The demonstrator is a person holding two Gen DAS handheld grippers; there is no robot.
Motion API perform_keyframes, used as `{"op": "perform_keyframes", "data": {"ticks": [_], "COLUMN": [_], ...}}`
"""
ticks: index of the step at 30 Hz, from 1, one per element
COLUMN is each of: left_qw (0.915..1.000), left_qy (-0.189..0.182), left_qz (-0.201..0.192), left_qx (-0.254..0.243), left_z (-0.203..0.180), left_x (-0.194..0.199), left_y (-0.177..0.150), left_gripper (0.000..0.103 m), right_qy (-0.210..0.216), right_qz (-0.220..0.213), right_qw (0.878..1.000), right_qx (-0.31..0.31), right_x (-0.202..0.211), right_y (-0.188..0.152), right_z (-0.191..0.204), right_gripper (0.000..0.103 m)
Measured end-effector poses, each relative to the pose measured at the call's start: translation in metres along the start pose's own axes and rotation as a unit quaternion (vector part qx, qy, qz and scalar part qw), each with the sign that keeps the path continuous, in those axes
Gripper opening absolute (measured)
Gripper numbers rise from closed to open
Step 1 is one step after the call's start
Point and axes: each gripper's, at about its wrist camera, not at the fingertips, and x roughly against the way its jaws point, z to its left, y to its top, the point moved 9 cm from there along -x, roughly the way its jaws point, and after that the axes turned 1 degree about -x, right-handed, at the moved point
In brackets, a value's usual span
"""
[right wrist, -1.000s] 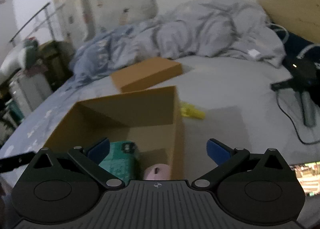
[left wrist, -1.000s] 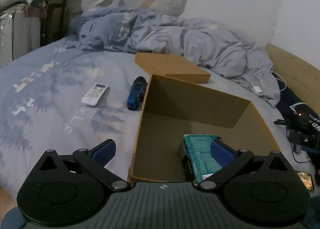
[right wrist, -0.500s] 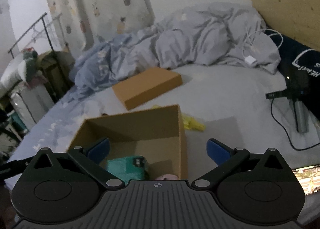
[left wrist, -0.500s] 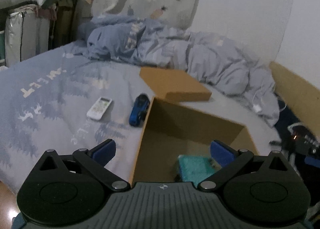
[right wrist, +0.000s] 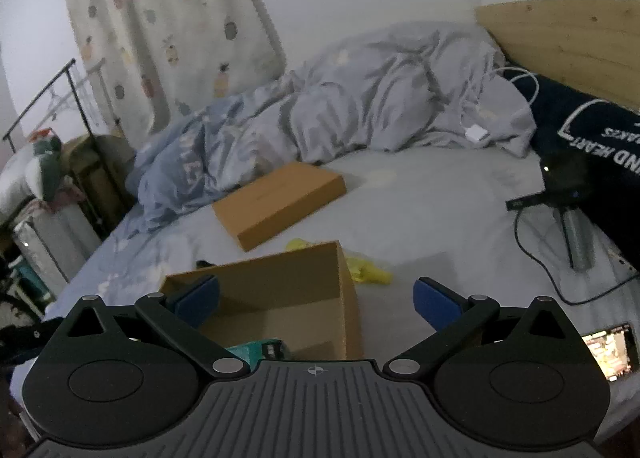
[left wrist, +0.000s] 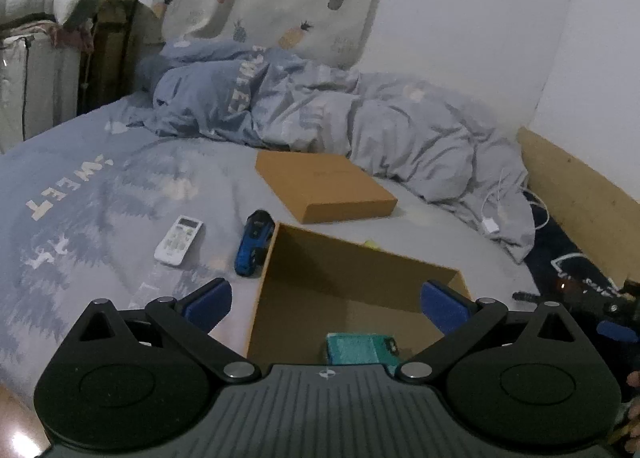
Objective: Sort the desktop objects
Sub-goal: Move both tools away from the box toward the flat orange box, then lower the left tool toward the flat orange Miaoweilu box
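- Left gripper point(left wrist: 326, 296) and right gripper point(right wrist: 316, 294) both hang above the open cardboard box point(left wrist: 320, 258), jaws spread wide, holding nothing
- Teal packet point(left wrist: 358, 350) lies inside the box
- Blue toy car point(left wrist: 252, 248) just left of the box; white remote point(left wrist: 179, 240) further left
- Box lid point(left wrist: 324, 190) behind the box

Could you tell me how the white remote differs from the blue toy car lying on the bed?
The remote is white and flat, with rows of buttons and a small screen; the toy car is blue and black, and stands taller. The remote lies farther from the open box; the car lies right beside its wall. Both lie on the sheet outside the box, lengthwise in roughly the same direction.
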Motion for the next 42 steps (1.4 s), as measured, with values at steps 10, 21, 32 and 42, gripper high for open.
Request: {"op": "perform_keyframes", "data": {"ticks": [10, 21, 32, 42], "left_qw": [0.9997, 0.9969, 0.993, 0.9918], "left_qy": [-0.005, -0.006, 0.037, 0.062], "left_qz": [-0.023, -0.076, -0.11, -0.107], "left_qx": [0.012, 0.019, 0.021, 0.033], "left_z": [-0.003, -0.014, -0.015, -0.005], "left_x": [-0.003, 0.009, -0.013, -0.051], "left_y": [0.047, 0.143, 0.202, 0.212], "left_gripper": [0.103, 0.103, 0.103, 0.103], "right_qy": [0.062, 0.162, 0.157, 0.14], "right_qz": [-0.007, -0.017, -0.053, -0.041], "right_qw": [0.998, 0.985, 0.982, 0.984], "right_qx": [0.029, 0.059, 0.09, 0.101], "right_x": [-0.01, 0.003, -0.04, -0.109], "right_y": [0.056, 0.191, 0.266, 0.276], "right_z": [0.045, 0.104, 0.124, 0.111], "right_gripper": [0.103, 0.103, 0.103, 0.103]}}
